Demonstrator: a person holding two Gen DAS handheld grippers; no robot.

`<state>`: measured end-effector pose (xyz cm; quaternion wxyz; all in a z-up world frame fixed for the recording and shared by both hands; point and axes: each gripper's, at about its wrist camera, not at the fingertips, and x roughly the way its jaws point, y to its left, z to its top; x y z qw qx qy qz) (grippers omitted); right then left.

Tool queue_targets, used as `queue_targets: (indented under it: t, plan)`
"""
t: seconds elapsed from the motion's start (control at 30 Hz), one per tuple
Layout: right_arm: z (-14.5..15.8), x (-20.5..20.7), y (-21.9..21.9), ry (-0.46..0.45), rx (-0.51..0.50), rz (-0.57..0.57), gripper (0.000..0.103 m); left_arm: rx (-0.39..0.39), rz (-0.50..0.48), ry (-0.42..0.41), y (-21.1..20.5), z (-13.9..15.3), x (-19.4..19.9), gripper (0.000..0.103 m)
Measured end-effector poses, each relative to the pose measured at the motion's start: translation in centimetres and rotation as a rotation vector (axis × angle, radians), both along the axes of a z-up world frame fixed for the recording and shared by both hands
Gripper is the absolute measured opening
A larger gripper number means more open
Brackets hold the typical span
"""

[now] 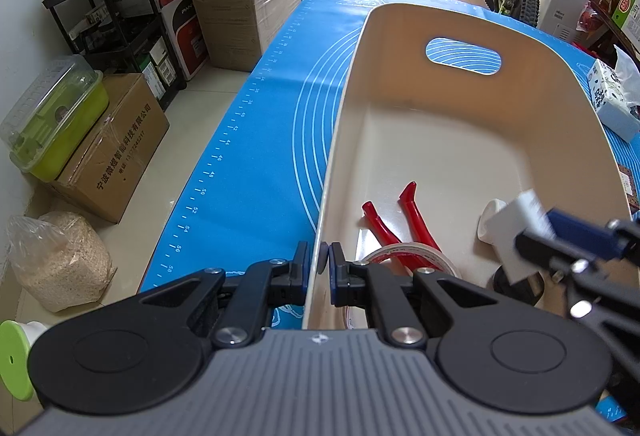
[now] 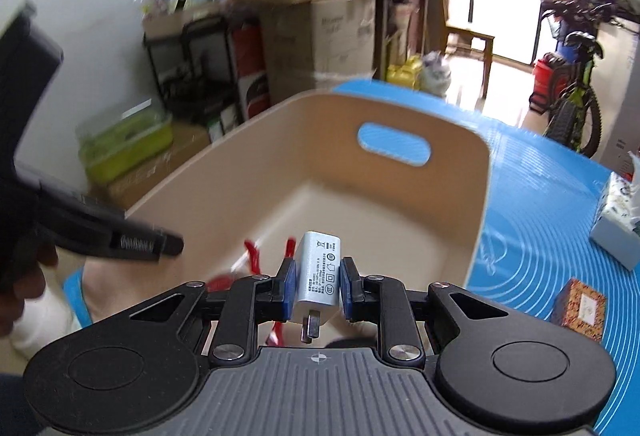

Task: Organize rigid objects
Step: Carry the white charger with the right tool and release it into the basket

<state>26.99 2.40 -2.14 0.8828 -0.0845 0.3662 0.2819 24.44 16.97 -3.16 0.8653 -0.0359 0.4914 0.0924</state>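
Your left tool (image 1: 320, 262) is closed narrowly on the near left wall of the beige bin (image 1: 400, 32), one finger outside, one inside. Your right tool (image 2: 318, 282) clamps a white USB charger (image 2: 318, 268), prongs toward the camera, above the bin's near end. The bin stands on the blue mat (image 1: 272, 108) on the counter and contains red-handled pliers (image 1: 400, 228), a tape roll (image 1: 408, 250) and a white cylindrical object (image 1: 490, 220).
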Motion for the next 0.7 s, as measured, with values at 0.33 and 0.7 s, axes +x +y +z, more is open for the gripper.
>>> queue_targets:
  t: [0.33, 0.7]
  plan:
    - [-0.6, 0.1, 0.3, 0.060, -0.026, 0.008, 0.042, 0.001, -0.001, 0.000, 0.0, 0.1, 0.0, 0.011]
    - [3.6, 0.5, -3.9, -0.029, 0.119, -0.112, 0.073, 0.008, 0.002, 0.000, -0.3, -0.1, 0.1, 0.012]
